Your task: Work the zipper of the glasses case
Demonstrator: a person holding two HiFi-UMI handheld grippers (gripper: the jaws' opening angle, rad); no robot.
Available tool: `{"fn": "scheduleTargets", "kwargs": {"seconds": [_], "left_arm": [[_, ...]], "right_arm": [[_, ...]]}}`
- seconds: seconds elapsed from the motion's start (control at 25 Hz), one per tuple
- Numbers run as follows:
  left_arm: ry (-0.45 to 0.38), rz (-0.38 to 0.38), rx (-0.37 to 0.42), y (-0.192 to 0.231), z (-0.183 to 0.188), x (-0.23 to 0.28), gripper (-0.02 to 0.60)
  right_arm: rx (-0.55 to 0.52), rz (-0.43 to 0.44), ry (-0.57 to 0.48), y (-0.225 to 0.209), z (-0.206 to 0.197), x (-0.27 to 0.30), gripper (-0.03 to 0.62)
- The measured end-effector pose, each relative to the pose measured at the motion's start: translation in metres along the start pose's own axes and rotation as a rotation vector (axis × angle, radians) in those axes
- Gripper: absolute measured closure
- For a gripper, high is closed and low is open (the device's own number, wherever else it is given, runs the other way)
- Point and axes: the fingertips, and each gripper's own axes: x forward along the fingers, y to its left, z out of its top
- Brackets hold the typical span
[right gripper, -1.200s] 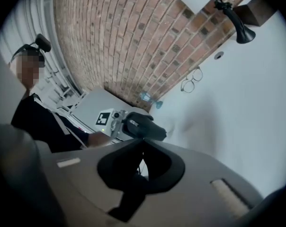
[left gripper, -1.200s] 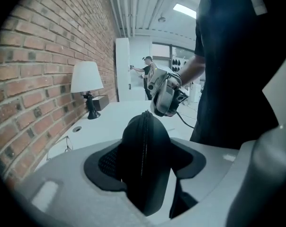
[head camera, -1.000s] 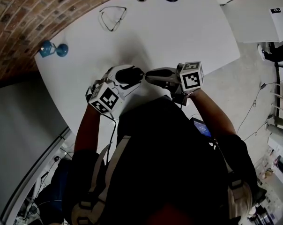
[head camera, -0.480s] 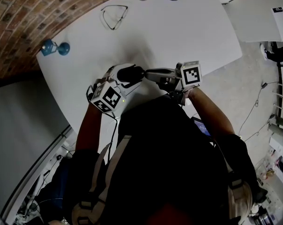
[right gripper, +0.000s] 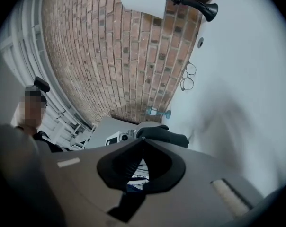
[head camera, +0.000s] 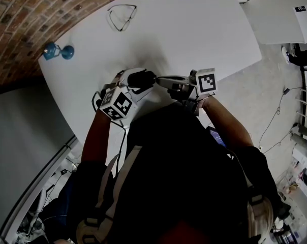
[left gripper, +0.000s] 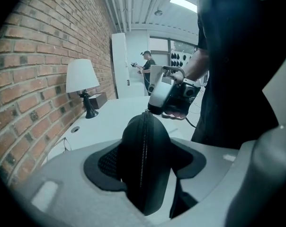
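Note:
A black zipped glasses case (head camera: 139, 79) is clamped between the jaws of my left gripper (head camera: 136, 82) just above the white table (head camera: 204, 29). In the left gripper view the case (left gripper: 143, 160) stands on end between the pads, its zipper running up the middle. My right gripper (head camera: 157, 80) points level at the case from the right. Its tips (left gripper: 149, 110) meet at the zipper's top end, on the small pull. Its jaws have just been closing; in the right gripper view they (right gripper: 143, 143) are together, with the case (right gripper: 164, 137) right beyond them.
A pair of glasses (head camera: 122, 18) lies at the table's far side, and a blue object (head camera: 57, 51) sits near its left corner. A lamp (left gripper: 82, 77) stands at the brick wall. The table's edge runs close on the right. A person (left gripper: 145, 65) stands far off.
My right gripper has rolled a little and its jaws have closed at the case's right end. The left gripper and the case have barely moved.

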Motion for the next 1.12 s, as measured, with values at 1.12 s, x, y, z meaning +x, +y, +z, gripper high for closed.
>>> {"fn": "scheduleTargets", "kwargs": {"seconds": [1.12], "left_arm": [[0.024,-0.040,0.095,-0.017,0.009,-0.003,0.313]], "right_arm": [[-0.190,-0.204,0.225,-0.019,-0.010,-0.022,0.586]]}}
